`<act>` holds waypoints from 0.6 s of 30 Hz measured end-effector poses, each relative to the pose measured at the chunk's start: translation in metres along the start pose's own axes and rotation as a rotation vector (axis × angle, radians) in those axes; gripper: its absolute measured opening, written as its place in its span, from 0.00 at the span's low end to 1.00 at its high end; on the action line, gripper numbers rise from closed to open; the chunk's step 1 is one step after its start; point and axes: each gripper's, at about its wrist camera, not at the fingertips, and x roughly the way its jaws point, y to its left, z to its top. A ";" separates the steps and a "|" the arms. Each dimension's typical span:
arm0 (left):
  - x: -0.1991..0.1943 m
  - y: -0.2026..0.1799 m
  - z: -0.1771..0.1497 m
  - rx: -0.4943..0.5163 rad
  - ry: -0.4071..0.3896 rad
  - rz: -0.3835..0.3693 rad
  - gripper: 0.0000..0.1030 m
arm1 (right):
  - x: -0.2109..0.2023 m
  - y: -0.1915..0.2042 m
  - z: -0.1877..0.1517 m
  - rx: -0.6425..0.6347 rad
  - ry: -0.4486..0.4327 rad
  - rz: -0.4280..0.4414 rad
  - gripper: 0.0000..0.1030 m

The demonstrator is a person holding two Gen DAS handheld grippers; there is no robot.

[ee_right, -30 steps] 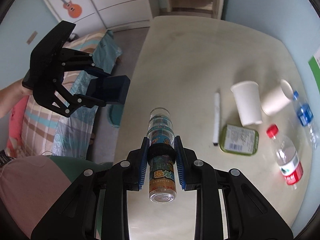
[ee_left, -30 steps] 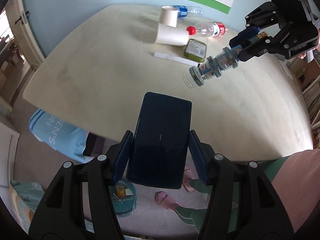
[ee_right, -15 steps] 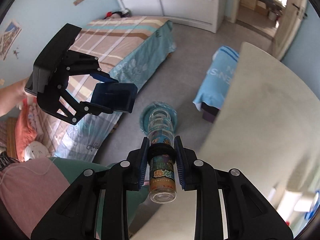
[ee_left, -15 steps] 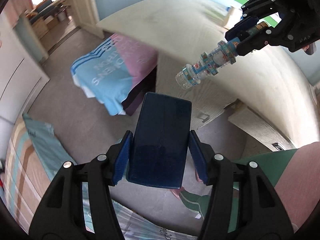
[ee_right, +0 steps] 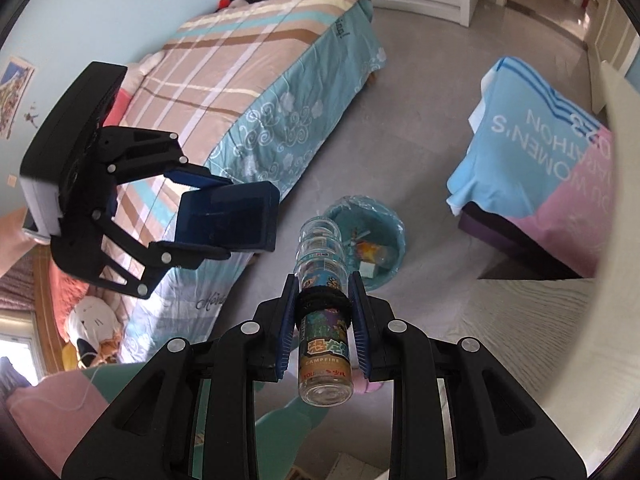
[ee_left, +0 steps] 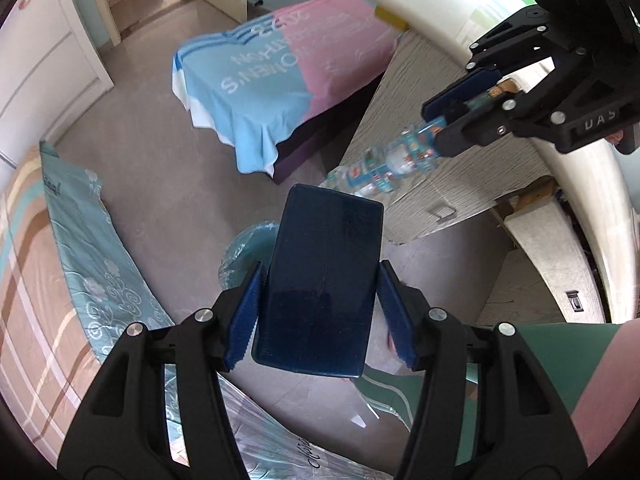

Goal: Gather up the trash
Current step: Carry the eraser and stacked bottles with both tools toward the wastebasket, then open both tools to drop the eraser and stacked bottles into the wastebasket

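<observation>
Below and just ahead of both sets of jaws sits the trash bin [ee_right: 370, 236], a teal pail lined with a clear bag and already holding some scraps, on the open floor between the bed [ee_right: 240, 92] and the draped stool [ee_right: 552, 168]. To our left, the left gripper [ee_left: 318, 304] is clamped on a flat dark blue case [ee_left: 320, 280], its pads pressed against the two long edges, the case's long axis running out along the jaws; in the left wrist view the bin's bag shows only as a sliver behind the case, so we judge it to lie almost straight under those jaws. To the right, the right gripper [ee_right: 324, 320] is closed on a clear labelled bottle [ee_right: 322, 292], held at a black band round its middle, its long axis in line with the jaws and its far end pointing at the bin's near rim. We judge the right hand the better lined up to drop first. The floor round the bin is open; the bed edge lies close on the left, the tabletop [ee_right: 616, 184] edge on the right.
</observation>
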 end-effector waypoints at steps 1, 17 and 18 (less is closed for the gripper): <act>0.006 0.004 -0.002 -0.001 0.005 0.004 0.53 | 0.010 -0.001 0.004 0.006 0.009 0.001 0.26; 0.154 0.083 -0.016 -0.048 0.165 0.027 0.53 | 0.183 -0.047 0.028 0.133 0.173 0.008 0.26; 0.160 0.084 -0.017 -0.050 0.176 0.030 0.53 | 0.191 -0.049 0.027 0.143 0.181 0.012 0.26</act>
